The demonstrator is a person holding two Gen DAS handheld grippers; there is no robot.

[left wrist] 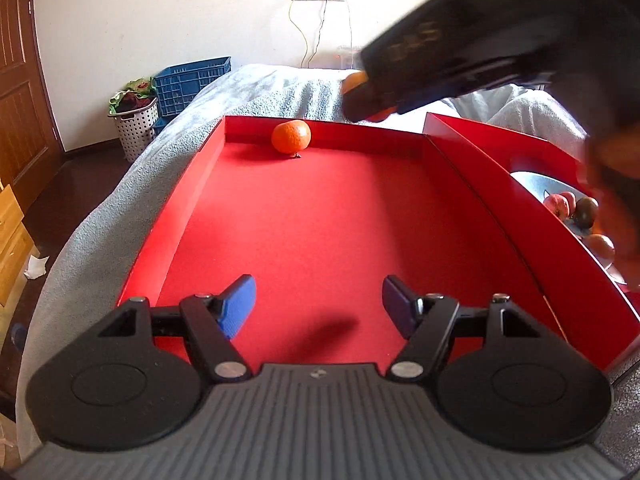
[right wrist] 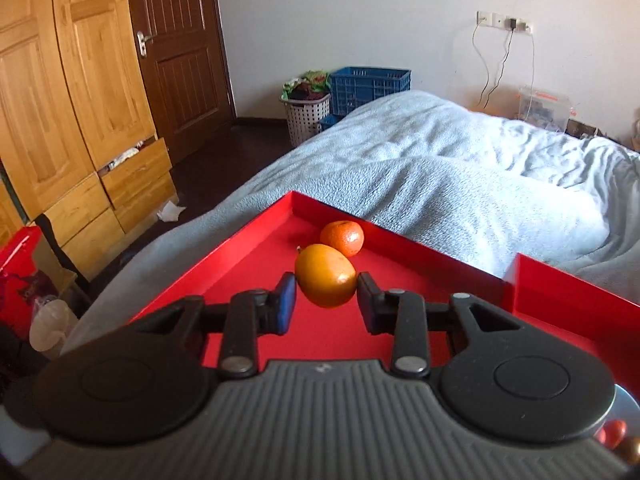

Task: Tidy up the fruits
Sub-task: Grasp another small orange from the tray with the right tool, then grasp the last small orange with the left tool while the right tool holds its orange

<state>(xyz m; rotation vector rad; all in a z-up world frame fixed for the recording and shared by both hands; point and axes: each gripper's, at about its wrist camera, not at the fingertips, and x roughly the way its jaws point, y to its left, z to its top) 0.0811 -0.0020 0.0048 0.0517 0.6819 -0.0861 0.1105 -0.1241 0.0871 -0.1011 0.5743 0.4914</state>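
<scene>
My right gripper (right wrist: 326, 294) has its fingers (right wrist: 286, 300) closed against both sides of a smooth yellow-orange fruit (right wrist: 325, 276), which hangs clear above the red felt floor of the red tray (right wrist: 240, 256). Just beyond the held fruit, near the tray's far corner, a mandarin (right wrist: 342, 237) sits on the felt beside the far wall. To the right of my right fingers a second red tray (right wrist: 560, 292) lies alongside the first, and low at my right edge a silver bowl (right wrist: 628, 404) shows with a couple of fruits in it, blurred.

My left gripper (left wrist: 319, 306) hangs with its blue-padded fingers (left wrist: 240, 304) spread wide apart and nothing between them, low over the near end of the same tray. Far ahead of them the mandarin (left wrist: 291, 136) rests by the far wall. Up and to the right, my right gripper (left wrist: 360, 96) shows as a dark blur carrying the orange-coloured fruit (left wrist: 355, 80).

Both trays lie on a bed (right wrist: 440, 168) with a grey blanket.
</scene>
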